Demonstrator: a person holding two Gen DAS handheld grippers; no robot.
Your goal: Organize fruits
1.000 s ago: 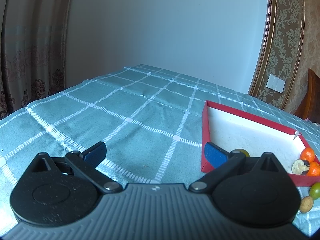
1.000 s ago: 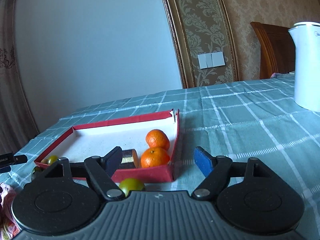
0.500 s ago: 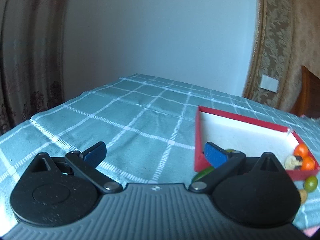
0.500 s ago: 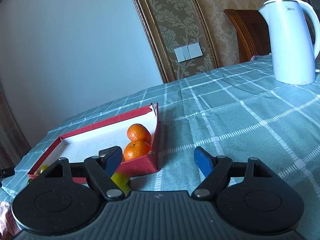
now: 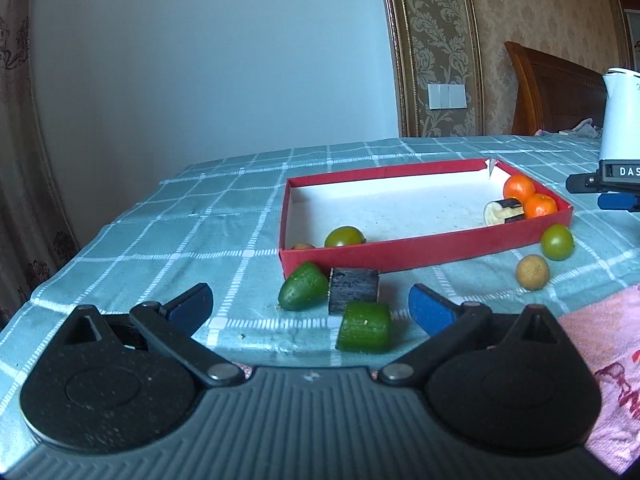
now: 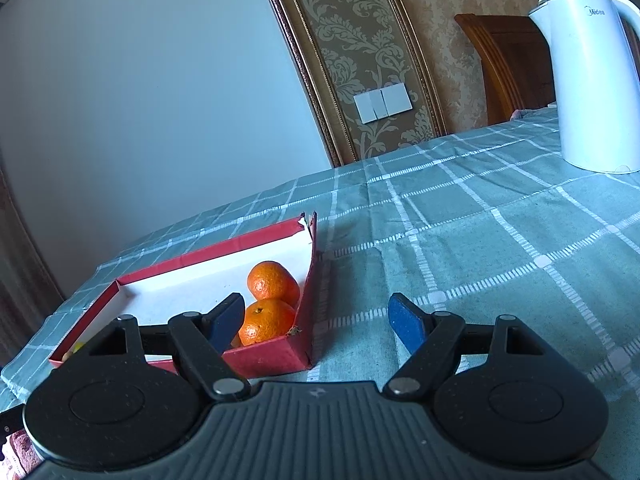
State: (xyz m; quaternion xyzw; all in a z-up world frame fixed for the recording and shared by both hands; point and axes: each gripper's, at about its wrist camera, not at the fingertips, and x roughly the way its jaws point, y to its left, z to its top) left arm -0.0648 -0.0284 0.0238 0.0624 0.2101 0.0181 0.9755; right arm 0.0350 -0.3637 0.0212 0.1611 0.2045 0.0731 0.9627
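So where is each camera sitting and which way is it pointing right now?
Left wrist: rides the open left gripper, low over the checked teal tablecloth, facing cut green and dark pieces before the shallow red cardboard tray.
Right wrist: rides the open right gripper, facing the tray's right corner and a white electric kettle.
Shared: the tray and its two orange mandarins.

Ahead of the left gripper [image 5: 310, 306], cucumber pieces [image 5: 302, 292] and a dark block [image 5: 353, 289] crowd the cloth before the tray's [image 5: 420, 254] near wall. Bare cloth [image 6: 480, 240] lies beyond the right gripper [image 6: 316, 322], with the kettle [image 6: 592, 80] standing far right.
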